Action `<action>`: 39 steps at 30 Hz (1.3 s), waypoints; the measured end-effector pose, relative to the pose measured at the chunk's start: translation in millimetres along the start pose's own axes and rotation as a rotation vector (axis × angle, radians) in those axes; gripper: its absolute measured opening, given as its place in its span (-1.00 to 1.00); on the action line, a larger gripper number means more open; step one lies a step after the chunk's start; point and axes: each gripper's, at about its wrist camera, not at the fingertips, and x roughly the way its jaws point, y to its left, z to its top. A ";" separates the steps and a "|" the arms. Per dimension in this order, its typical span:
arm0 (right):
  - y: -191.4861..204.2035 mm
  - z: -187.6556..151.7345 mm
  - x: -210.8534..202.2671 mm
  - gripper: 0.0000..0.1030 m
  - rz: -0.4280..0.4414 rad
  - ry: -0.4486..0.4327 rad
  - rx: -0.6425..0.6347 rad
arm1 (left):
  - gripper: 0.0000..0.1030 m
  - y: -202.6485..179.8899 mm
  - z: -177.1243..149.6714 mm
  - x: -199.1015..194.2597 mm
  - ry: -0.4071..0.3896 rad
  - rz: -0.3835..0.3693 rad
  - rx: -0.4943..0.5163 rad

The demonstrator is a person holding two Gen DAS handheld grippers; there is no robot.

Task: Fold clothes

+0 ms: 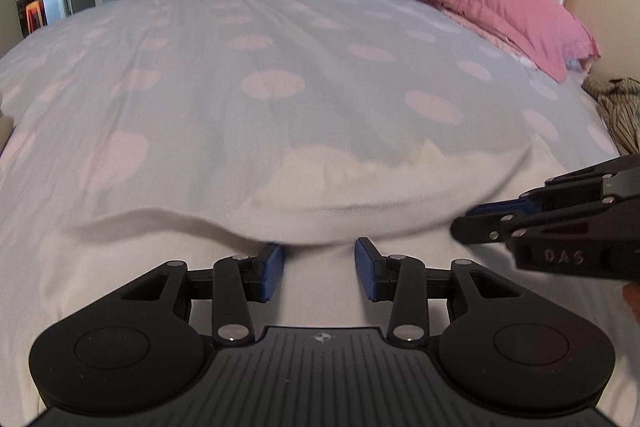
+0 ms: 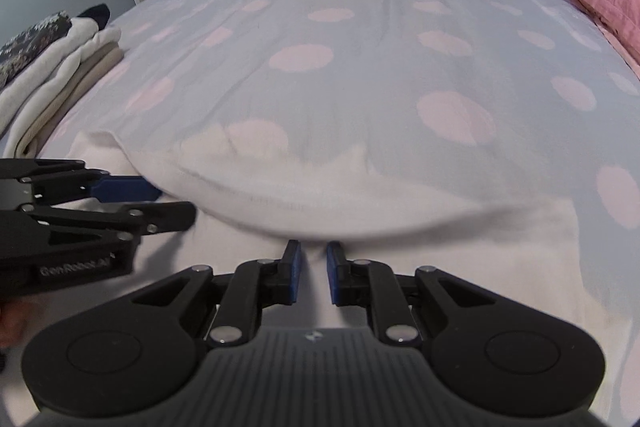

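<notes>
- My right claw (image 1: 560, 227) has raised letters on its black side. In my left camera they look like "DAS".
- My left claw (image 2: 120, 203) has a small white label on its black side. It is blurry, and I think it says "GenRobot.ai".

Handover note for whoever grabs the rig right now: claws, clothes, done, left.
Left claw: open, at the near fold edge of the white garment, nothing clamped.
Right claw: open with a narrow gap, at the same edge, further right.
The white garment lies on the spotted bedspread, part folded.
Done: stack of folded clothes at the bed's left edge.
Left: finish this fold, stack it, then probably the crumpled striped garment beside the pink pillow.
</notes>
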 end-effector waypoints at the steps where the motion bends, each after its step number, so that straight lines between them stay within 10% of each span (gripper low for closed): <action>1: -1.1 4.2 0.7 -0.68 0.003 -0.012 0.007 | -0.29 1.1 4.0 1.4 -0.008 -0.002 -0.004; 18: -17.9 7.0 -64.4 -0.66 -0.072 -0.028 -0.004 | -0.29 34.7 16.3 -73.8 -0.035 0.088 0.028; 39: -42.2 -133.3 -213.3 -0.26 -0.127 0.127 -0.028 | -0.26 10.5 -119.5 -214.6 0.142 0.157 0.266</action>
